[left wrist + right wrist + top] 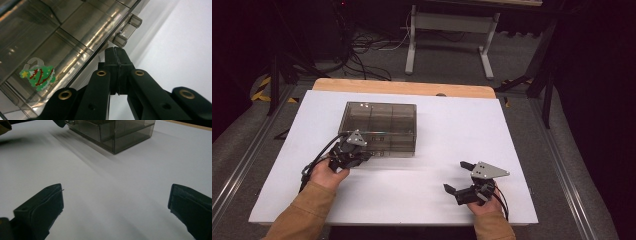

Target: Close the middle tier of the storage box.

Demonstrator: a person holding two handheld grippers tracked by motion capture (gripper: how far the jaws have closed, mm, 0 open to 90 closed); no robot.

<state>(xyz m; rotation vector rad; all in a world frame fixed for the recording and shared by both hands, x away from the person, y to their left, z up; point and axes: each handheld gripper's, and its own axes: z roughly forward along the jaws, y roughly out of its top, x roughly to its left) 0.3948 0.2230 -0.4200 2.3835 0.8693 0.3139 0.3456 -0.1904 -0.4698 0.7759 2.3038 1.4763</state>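
Observation:
A smoky see-through plastic box with several compartments sits on the white table, lid down. My left gripper is at its front left edge. In the left gripper view the black jaws are pressed together with nothing between them, their tip just under the box's clear latch. A small green Christmas-tree figure lies inside a compartment. Over bare table at the front right, my right gripper is open; its two fingers stand far apart, and the box is farther off.
The white tabletop has a wooden strip along its far edge. Beyond it are a dark floor, cables and a white desk frame. Metal rails run along both sides.

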